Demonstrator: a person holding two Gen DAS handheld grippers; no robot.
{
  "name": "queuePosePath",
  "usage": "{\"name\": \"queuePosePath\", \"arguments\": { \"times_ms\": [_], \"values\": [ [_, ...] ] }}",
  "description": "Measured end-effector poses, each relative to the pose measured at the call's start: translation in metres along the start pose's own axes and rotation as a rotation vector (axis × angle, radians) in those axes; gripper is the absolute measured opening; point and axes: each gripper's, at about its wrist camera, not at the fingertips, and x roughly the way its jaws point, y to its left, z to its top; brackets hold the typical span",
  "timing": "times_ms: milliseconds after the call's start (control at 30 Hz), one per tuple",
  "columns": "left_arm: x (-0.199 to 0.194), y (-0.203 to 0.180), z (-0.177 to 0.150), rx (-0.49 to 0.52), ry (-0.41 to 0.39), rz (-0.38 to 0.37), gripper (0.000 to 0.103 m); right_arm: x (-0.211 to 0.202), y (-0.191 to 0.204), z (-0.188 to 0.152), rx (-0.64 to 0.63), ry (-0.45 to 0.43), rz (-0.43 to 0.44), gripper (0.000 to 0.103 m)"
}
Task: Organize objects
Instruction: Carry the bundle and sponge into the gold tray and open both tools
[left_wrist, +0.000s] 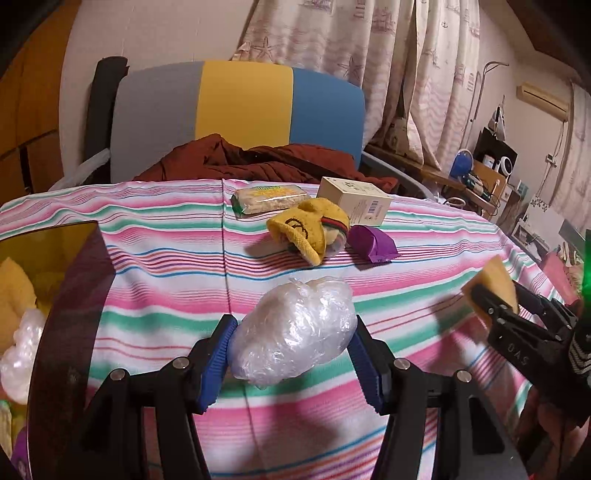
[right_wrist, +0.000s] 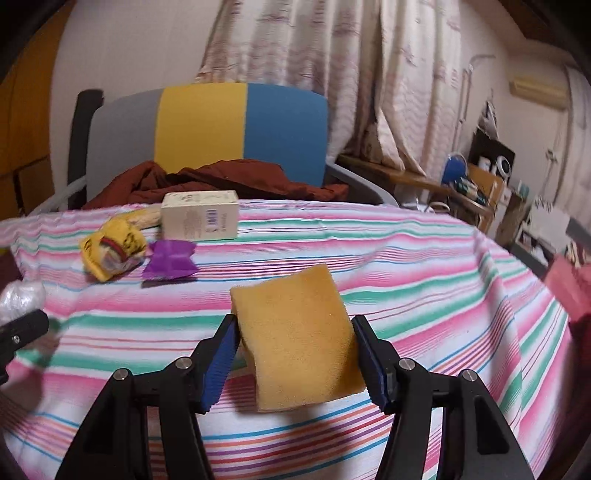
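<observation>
My left gripper (left_wrist: 293, 354) is shut on a crumpled ball of clear plastic wrap (left_wrist: 295, 328), held above the striped tablecloth (left_wrist: 147, 266). My right gripper (right_wrist: 295, 363) is shut on a yellow sponge (right_wrist: 299, 339), also lifted off the cloth; it shows at the right edge of the left wrist view as the sponge (left_wrist: 495, 284). Further back on the table lie a yellow knitted piece (left_wrist: 306, 229), a purple wrapper (left_wrist: 373, 243), a cream box (left_wrist: 354, 199) and a wrapped pale bar (left_wrist: 271, 197).
A dark translucent bin (left_wrist: 70, 295) at the left holds a yellow sponge and clear plastic. Behind the table stand a grey, yellow and blue chair (left_wrist: 240, 110) with a rust-red garment (left_wrist: 258, 162), curtains and a cluttered shelf (left_wrist: 491, 173) at the right.
</observation>
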Motion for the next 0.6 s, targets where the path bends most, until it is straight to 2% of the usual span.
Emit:
{"name": "queuePosePath", "arguments": {
  "times_ms": [200,333,600],
  "values": [
    [-0.013,0.01,-0.011,-0.034,-0.001,-0.022,0.061,-0.016,0.02,-0.006,-0.066,-0.001,0.043,0.062],
    [-0.023,0.019,-0.016,-0.066,0.02,-0.032,0.061,-0.03,0.025,-0.012,-0.032,0.027,0.106,0.062],
    [-0.082,0.047,-0.016,-0.132,-0.046,-0.088,0.061,-0.059,0.056,-0.007,0.06,0.05,0.244,0.062]
  ]
}}
